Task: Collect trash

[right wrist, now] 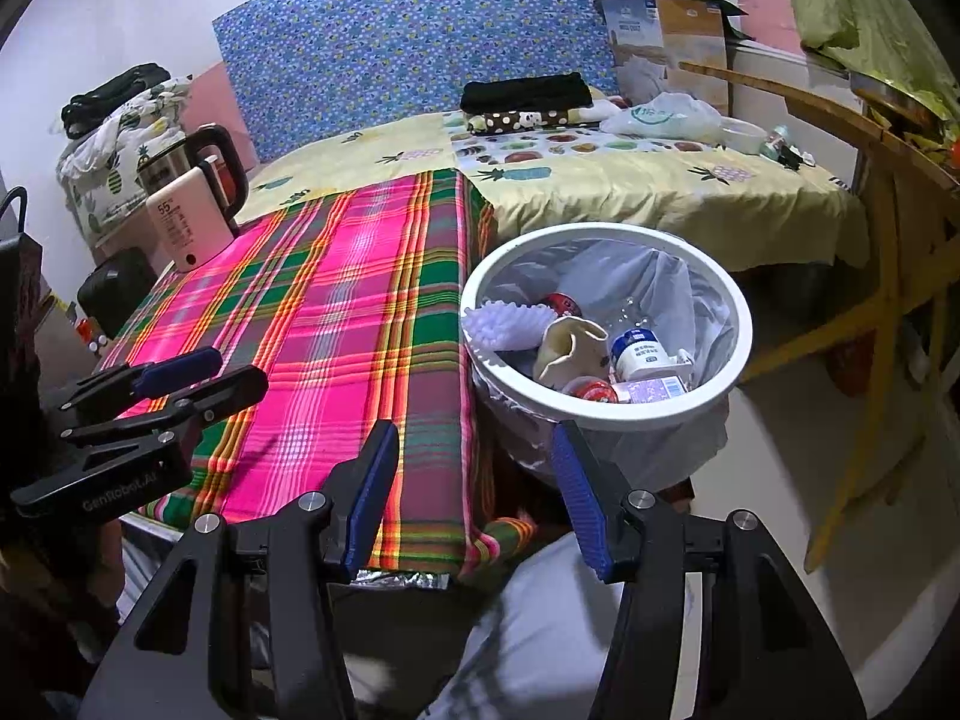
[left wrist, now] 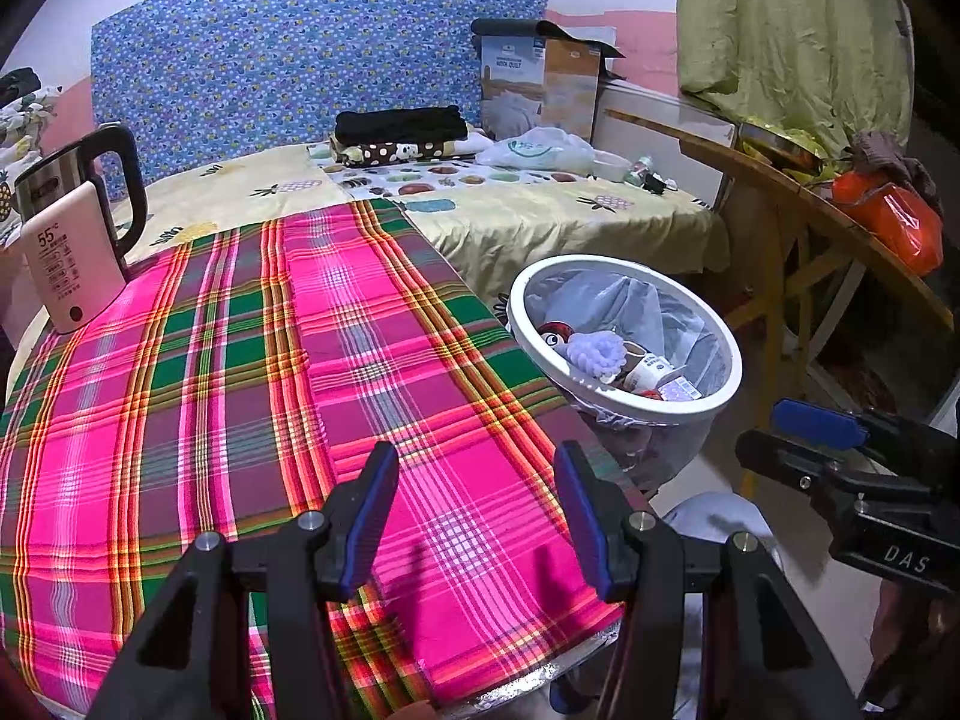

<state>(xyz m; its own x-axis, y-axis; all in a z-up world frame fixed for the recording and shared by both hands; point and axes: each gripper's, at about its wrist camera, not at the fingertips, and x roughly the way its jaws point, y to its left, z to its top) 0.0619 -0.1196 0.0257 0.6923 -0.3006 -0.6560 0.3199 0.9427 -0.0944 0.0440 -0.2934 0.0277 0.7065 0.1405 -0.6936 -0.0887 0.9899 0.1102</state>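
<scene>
A white trash bin (left wrist: 624, 414) (right wrist: 606, 411) lined with a clear bag stands on the floor at the right edge of the table. It holds trash: a lilac foam net (right wrist: 510, 324), a cream wrapper (right wrist: 570, 345), a white bottle (right wrist: 639, 354), a small carton (right wrist: 651, 390) and red cans. My left gripper (left wrist: 474, 468) is open and empty above the plaid tablecloth (left wrist: 270, 372). My right gripper (right wrist: 474, 450) is open and empty, near the table's right edge, just in front of the bin. Each gripper shows in the other's view: the left (right wrist: 162, 378), the right (left wrist: 804, 438).
An electric kettle (left wrist: 72, 240) stands at the table's far left. Behind the table is a bed (left wrist: 540, 210) with folded black cloth, a plastic bag and a box. A wooden table (left wrist: 840, 228) with an orange bag stands at the right.
</scene>
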